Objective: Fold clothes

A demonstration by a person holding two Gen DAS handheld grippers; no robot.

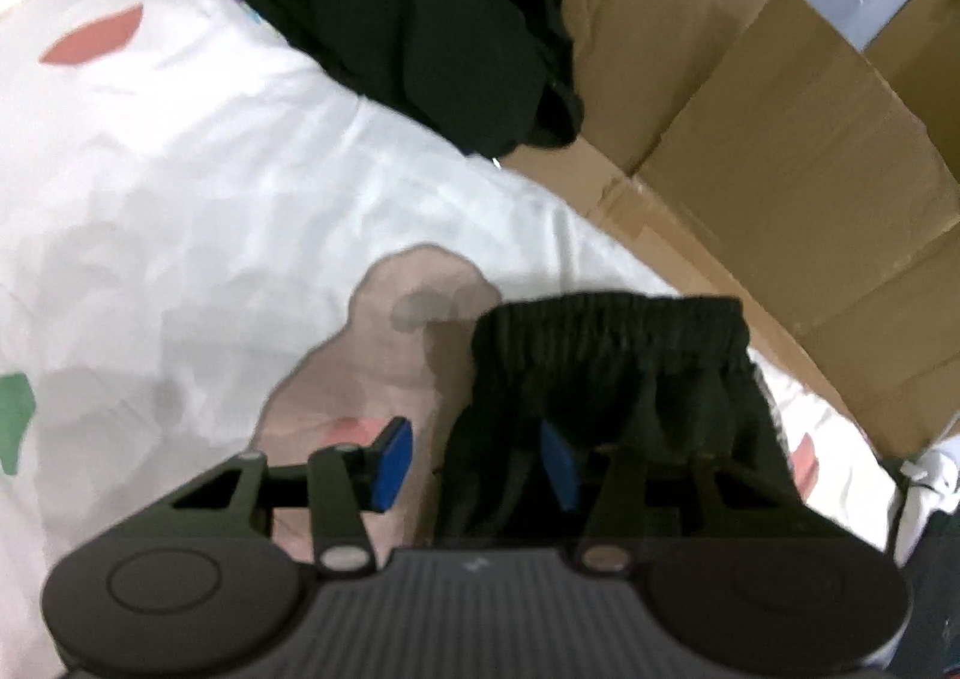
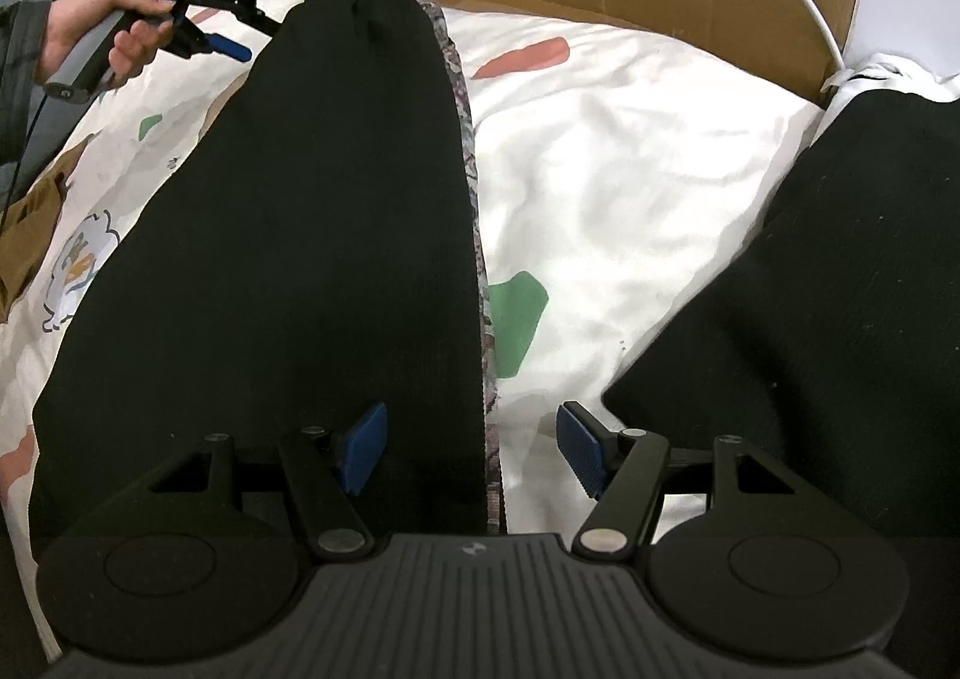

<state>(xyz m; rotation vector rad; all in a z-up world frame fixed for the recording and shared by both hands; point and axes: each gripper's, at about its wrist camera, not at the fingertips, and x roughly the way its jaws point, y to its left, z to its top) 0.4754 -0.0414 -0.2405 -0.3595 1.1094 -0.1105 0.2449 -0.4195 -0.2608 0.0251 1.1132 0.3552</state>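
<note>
Right claw (image 2: pixel 471 448) is released, jaws standing wide, low over the bed sheet (image 2: pixel 630 187). Long black garment (image 2: pixel 288 259) lies flat, running from directly under the claw's left pad away toward the far end; its patterned edge trim (image 2: pixel 474 235) runs down the gap between the pads, so the claw straddles the near right edge. A second dark cloth (image 2: pixel 828 271) lies just right of the right pad, apart from the first, sheet showing between them. Left claw (image 1: pixel 474 460) is also released, jaws apart; a black elasticated waistband piece (image 1: pixel 612 355) sits bunched just ahead and drapes over its right finger, not pinched as far as I can tell. Ahead-left of that claw: white sheet, then a black crumpled pile (image 1: pixel 420 18) at the far end against the cardboard wall (image 1: pixel 750 96). In the right wrist view, the left claw is far ahead-left in the person's hand (image 2: pixel 102 36), beside the garment's far end. Handling judgement: fabric is light, soft, zero stiffness, will sag and slide between layers; sheet beneath is equally loose, risk of pinching both. Best hold: hem or trim edge, or the elastic band, thicker, less slip. Whether the long piece is already folded in half or just laid out, can't tell.
</note>
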